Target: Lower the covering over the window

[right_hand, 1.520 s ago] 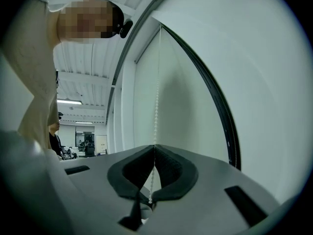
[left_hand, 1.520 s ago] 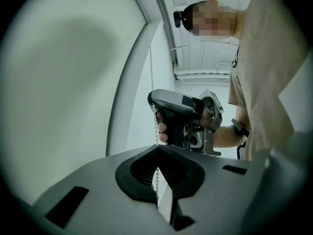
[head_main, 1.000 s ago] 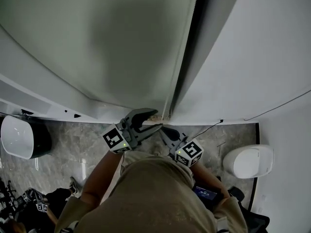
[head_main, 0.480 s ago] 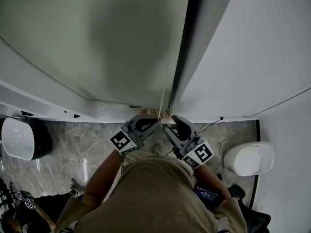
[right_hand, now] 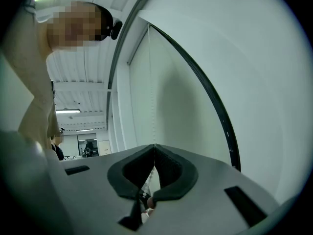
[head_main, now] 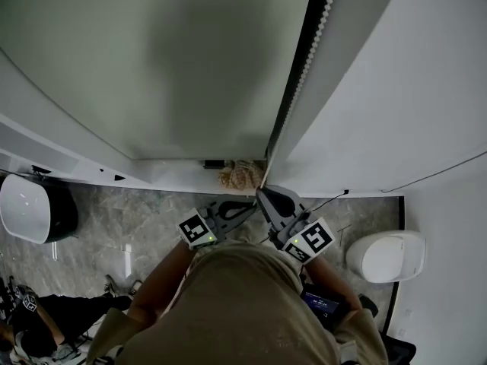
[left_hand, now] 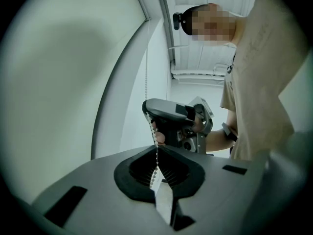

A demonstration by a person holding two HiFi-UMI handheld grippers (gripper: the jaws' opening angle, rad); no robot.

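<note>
The grey-green roller shade (head_main: pixel 152 59) covers the window, and its white bead chain (head_main: pixel 304 71) hangs down the dark frame on the right. In the head view my left gripper (head_main: pixel 248 207) and right gripper (head_main: pixel 263 195) meet on the chain near the sill, the right slightly higher. The left gripper (left_hand: pixel 157 149) is shut on the bead chain (left_hand: pixel 156 155), which runs up past the right gripper (left_hand: pixel 168 114). The right gripper (right_hand: pixel 154 147) has just closed its jaws on the bead chain (right_hand: pixel 154 106) and is shut on it.
A tan bundle (head_main: pixel 239 175) lies on the sill by the frame. Two white rounded tubs (head_main: pixel 30 207) (head_main: pixel 384 253) stand on the marble floor (head_main: pixel 137 230), left and right. Another person (head_main: pixel 46 322) crouches at the lower left. A white wall (head_main: pixel 411 90) rises on the right.
The left gripper, open a second ago, has shut on the chain and sunk. The right gripper has risen along the chain, opened and shut again. The tan bundle has come into view.
</note>
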